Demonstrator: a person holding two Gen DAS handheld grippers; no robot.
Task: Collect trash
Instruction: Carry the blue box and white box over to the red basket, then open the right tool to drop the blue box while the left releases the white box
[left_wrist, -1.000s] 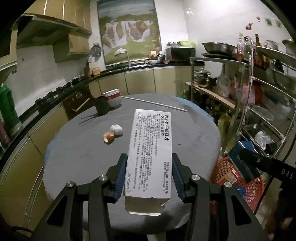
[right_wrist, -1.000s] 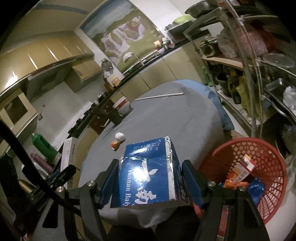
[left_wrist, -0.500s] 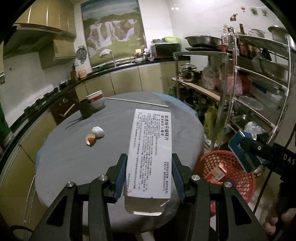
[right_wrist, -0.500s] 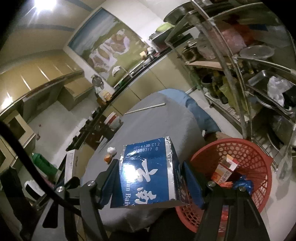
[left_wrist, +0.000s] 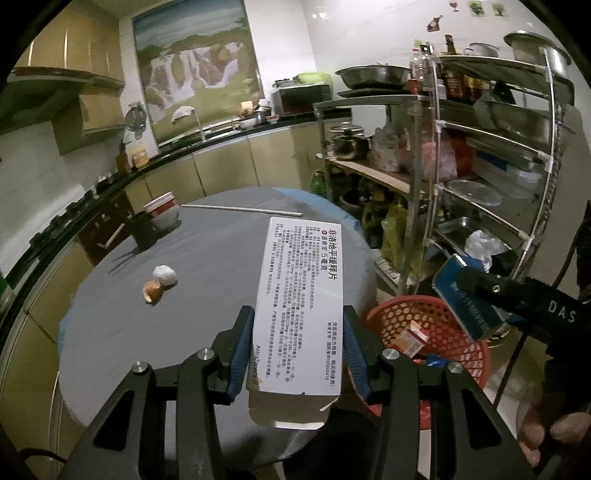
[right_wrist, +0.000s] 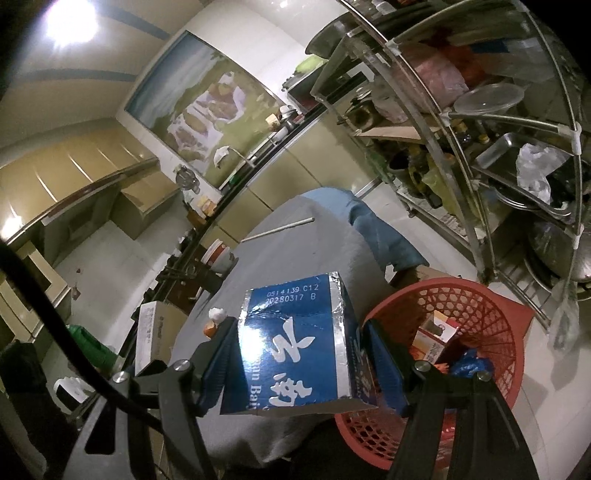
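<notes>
My left gripper (left_wrist: 297, 347) is shut on a long white medicine box (left_wrist: 301, 295) with black print, held flat over the near edge of the round grey table (left_wrist: 221, 254). My right gripper (right_wrist: 301, 358) is shut on a blue and silver carton (right_wrist: 295, 343), which also shows in the left wrist view as the blue carton (left_wrist: 465, 302) above the basket. The red plastic basket (right_wrist: 476, 317) stands on the floor right of the table and holds a small orange box (right_wrist: 439, 332) and blue wrapping. A white crumpled wad (left_wrist: 165, 274) and an orange scrap (left_wrist: 152, 290) lie on the table.
A stack of bowls (left_wrist: 162, 214), a dark cup (left_wrist: 142, 230) and a long white stick (left_wrist: 243, 209) sit at the table's far side. A metal rack (left_wrist: 480, 166) full of pans and bags stands to the right. Counters and cabinets (left_wrist: 229, 162) run along the walls.
Both grippers have swung right with their boxes. The red basket has come further into both views, and the blue carton now hangs over its near left rim.
</notes>
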